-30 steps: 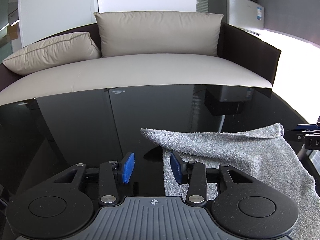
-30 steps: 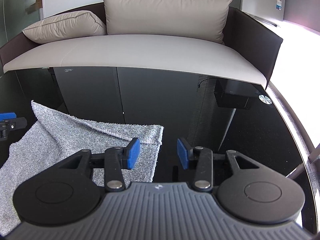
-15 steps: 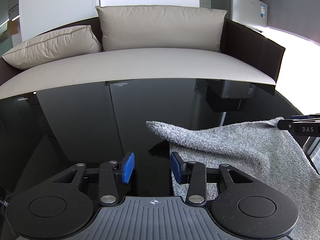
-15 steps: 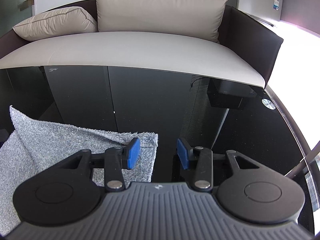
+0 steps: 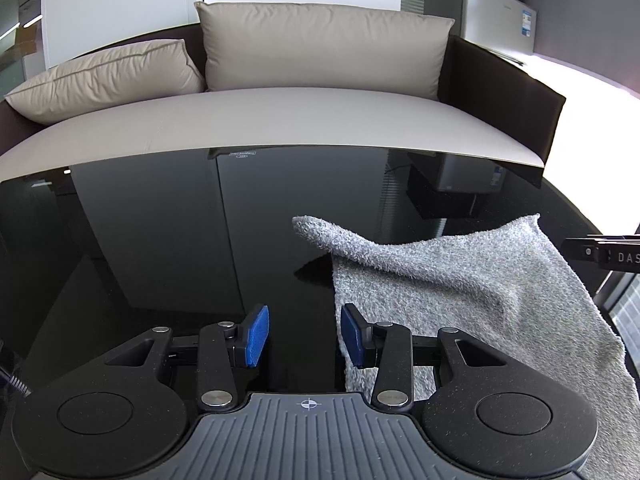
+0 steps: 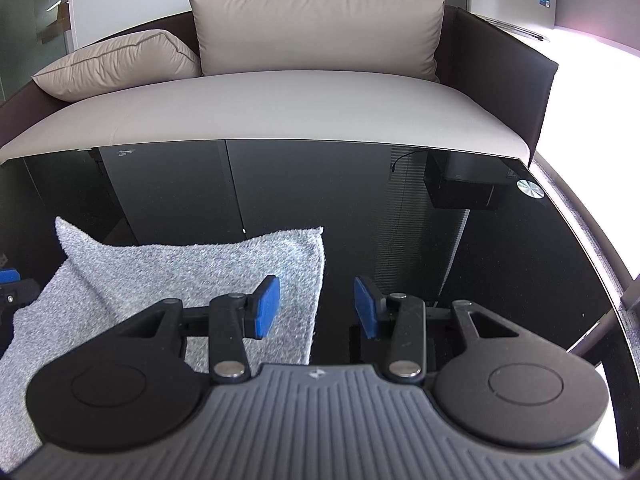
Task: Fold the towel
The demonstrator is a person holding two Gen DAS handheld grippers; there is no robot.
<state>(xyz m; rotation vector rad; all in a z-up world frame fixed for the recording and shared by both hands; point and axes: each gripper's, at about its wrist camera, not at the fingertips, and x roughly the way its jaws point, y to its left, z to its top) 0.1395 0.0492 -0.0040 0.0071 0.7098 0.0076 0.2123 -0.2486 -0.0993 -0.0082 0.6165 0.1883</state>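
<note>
Glossy black counter [image 5: 168, 240], mirror-like, filling the middle band of both views, far edge curving under a beige sofa. Reflections of cabinets and a dark box across its surface. Directly on it, a grey towel [image 5: 460, 292] at right of the left wrist view, lower left of the right; one small silver disc [image 6: 530, 189] near the right rim.

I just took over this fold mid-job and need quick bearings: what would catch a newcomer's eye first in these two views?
The grey towel stands out, rumpled on the glossy black table between the two grippers, its far corners peaked up. The left gripper and right gripper are both open, blue pads straddling the towel's side edges and gripping nothing. Beyond the table's far edge sits a beige sofa with two cushions.
</note>
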